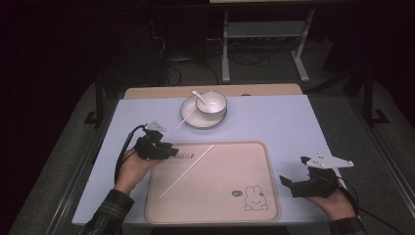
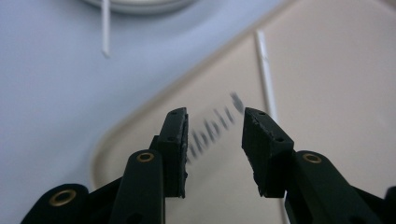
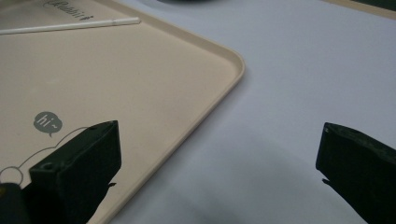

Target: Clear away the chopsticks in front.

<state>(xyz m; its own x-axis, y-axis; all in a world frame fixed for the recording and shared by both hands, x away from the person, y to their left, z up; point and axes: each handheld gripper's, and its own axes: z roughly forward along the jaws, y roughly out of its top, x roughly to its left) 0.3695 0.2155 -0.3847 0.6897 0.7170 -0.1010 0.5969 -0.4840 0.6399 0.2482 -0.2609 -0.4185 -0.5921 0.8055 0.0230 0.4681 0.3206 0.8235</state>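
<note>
Dark room, pale blue table [image 1: 293,122], beige tray [image 1: 220,196]

My left gripper [image 1: 166,149] and right gripper [image 1: 288,182] are black, each topped by a grey three-cornered plate and trailing a black cable. I see brass-coloured rivets on the arms behind the left jaws. Both my sleeves are dark plaid.
</note>
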